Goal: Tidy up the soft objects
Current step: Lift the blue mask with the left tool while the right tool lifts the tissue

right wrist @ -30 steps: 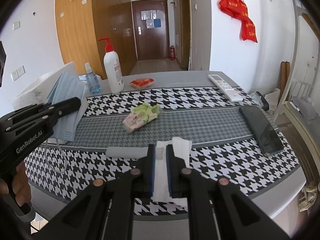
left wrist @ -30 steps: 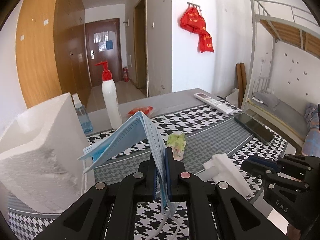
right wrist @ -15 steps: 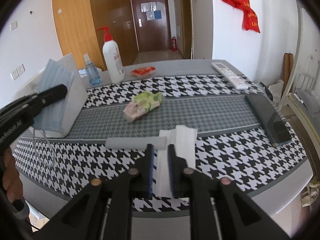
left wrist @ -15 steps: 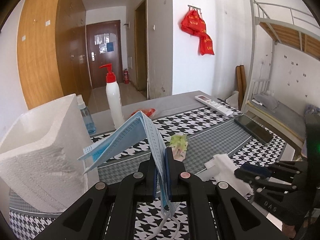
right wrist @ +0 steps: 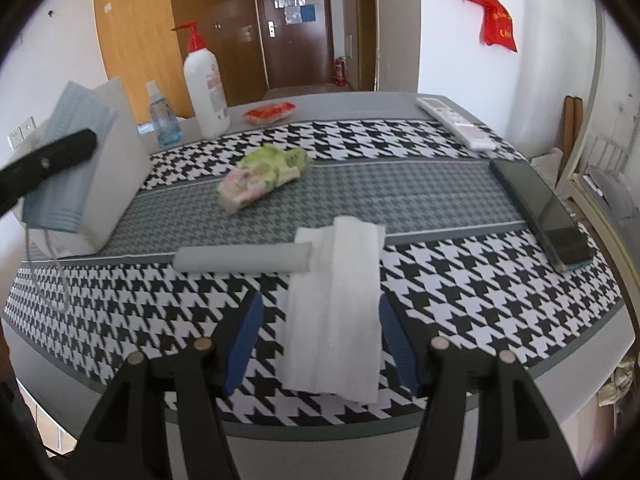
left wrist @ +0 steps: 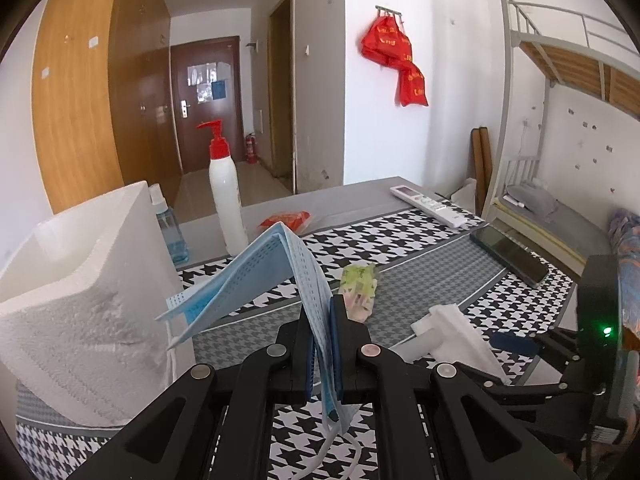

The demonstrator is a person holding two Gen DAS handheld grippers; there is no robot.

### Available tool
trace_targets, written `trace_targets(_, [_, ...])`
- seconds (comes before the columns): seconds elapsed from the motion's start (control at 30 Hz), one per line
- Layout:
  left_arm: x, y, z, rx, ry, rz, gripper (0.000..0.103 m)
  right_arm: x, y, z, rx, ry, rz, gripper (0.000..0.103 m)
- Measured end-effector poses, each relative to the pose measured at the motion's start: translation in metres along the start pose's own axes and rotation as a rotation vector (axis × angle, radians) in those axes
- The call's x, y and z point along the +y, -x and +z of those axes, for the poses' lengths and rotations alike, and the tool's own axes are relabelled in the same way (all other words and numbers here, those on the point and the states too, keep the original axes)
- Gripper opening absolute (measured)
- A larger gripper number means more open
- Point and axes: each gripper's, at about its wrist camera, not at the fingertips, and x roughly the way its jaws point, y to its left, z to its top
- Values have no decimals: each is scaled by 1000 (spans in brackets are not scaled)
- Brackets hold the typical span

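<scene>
My left gripper [left wrist: 321, 312] is shut on a stack of blue face masks [left wrist: 256, 276] and holds it in the air beside the white foam box [left wrist: 76, 280]. The masks also show in the right wrist view [right wrist: 64, 168], against the box [right wrist: 116, 168]. My right gripper [right wrist: 320, 328] is open, its fingers either side of a folded white tissue [right wrist: 340, 304] that lies on the houndstooth table near the front edge. A white roll [right wrist: 244, 258] lies across the tissue's far end. A green and pink tissue pack [right wrist: 264, 178] lies mid-table.
A pump bottle [right wrist: 204, 80], a small blue spray bottle [right wrist: 162, 120] and a red packet [right wrist: 270, 112] stand at the back. A remote [right wrist: 454, 122] and a phone [right wrist: 540, 212] lie at the right. The table edge [right wrist: 400, 428] is close below my right gripper.
My right gripper has opened and let go of the white tissue, which now lies on the table. The left gripper still holds the masks and has shifted slightly.
</scene>
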Motion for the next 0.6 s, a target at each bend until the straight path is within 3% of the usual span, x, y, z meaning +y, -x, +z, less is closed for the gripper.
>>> trace_targets(0.33, [1,5,2,-16,2,1,7,0,-15,-3,45,8,-26,64])
trace_targets(0.5, [0,8,1,-17,-1,-4,7,-4,-14,-4,46,1,-68,44])
trace_targets(0.6, [-1,11,0,-20,-5,-10,7,-6,-14,-4,52,-7,-107,25])
